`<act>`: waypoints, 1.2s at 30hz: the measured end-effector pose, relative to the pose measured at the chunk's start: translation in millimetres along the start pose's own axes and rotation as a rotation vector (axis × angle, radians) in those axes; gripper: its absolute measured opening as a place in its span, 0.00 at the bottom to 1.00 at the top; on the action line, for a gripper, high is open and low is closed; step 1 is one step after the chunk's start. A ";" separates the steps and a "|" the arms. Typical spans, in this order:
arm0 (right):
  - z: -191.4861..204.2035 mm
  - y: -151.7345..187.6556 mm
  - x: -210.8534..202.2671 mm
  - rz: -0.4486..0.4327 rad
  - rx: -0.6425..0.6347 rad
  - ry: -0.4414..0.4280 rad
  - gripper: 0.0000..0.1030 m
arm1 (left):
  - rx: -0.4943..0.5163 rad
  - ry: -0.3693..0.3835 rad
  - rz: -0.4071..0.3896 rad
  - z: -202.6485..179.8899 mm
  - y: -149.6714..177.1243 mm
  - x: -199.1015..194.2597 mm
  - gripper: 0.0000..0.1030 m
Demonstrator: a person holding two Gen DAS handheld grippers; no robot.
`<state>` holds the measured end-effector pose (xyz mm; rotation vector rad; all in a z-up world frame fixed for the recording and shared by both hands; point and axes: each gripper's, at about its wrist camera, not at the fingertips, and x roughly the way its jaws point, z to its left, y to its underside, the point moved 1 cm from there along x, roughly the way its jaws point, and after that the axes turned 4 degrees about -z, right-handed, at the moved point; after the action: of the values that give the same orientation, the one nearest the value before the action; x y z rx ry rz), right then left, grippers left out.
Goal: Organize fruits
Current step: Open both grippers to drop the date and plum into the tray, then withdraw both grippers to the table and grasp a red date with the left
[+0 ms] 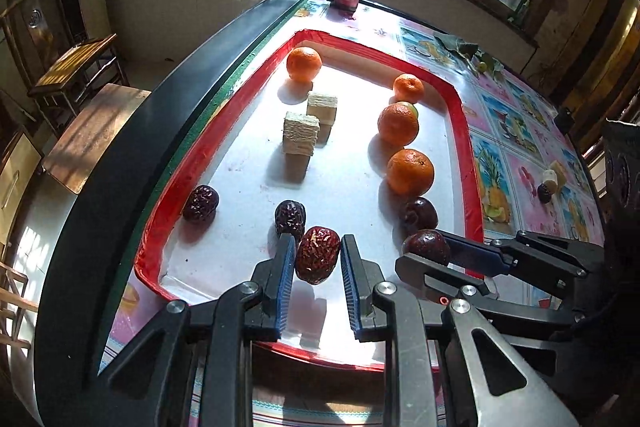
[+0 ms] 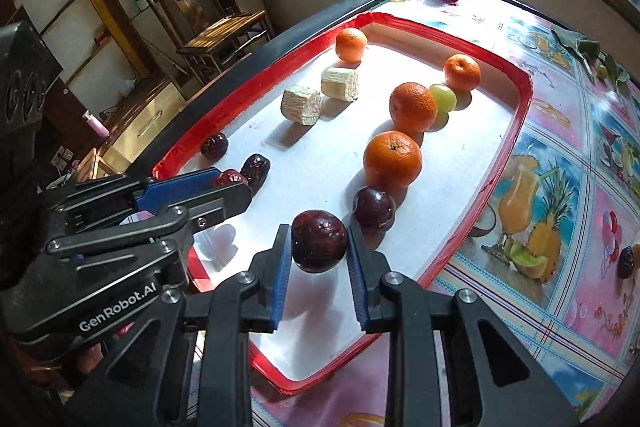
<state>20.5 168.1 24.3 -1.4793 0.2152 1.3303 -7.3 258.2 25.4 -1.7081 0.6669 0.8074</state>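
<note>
Holding a wrinkly red date point(image 1: 313, 255) between its blue pads, the left gripper point(image 1: 318, 261) is almost closed above the near end of the red-rimmed tray point(image 1: 466, 131). The right gripper point(image 2: 318, 247) squeezes a dark round plum point(image 2: 319, 241) the same way, just beside it. Inside the tray sit four oranges point(image 1: 410, 171) (one far off in the back corner), a green grape point(image 2: 443, 97), two pale wafer blocks point(image 1: 301, 134), another plum point(image 2: 374, 209) and two more dates point(image 1: 201, 203).
</note>
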 end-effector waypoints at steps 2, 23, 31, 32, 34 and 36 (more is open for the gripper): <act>-2.9 1.7 2.7 0.009 0.001 0.007 0.28 | 0.018 -0.011 0.004 -3.0 -0.4 3.1 0.22; -0.1 1.6 -7.1 -0.009 -0.079 0.096 0.49 | 0.032 -0.082 -0.056 -14.3 -5.0 -8.3 0.70; -3.7 5.9 -29.2 -0.048 -0.071 0.118 0.53 | 0.022 -0.095 -0.085 -24.7 -2.3 -20.2 0.74; -4.9 7.1 -32.8 -0.052 -0.068 0.120 0.55 | 0.021 -0.096 -0.088 -26.9 -1.7 -21.4 0.75; -7.8 9.9 -40.3 -0.057 -0.063 0.124 0.55 | 0.021 -0.097 -0.093 -33.2 0.2 -24.1 0.75; -11.1 14.1 -48.3 -0.061 -0.059 0.128 0.56 | 0.023 -0.100 -0.098 -40.0 2.4 -27.5 0.76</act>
<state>-0.2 130.1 52.3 -1.6105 0.2128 1.2037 -18.5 220.1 53.3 -1.6556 0.5191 0.8076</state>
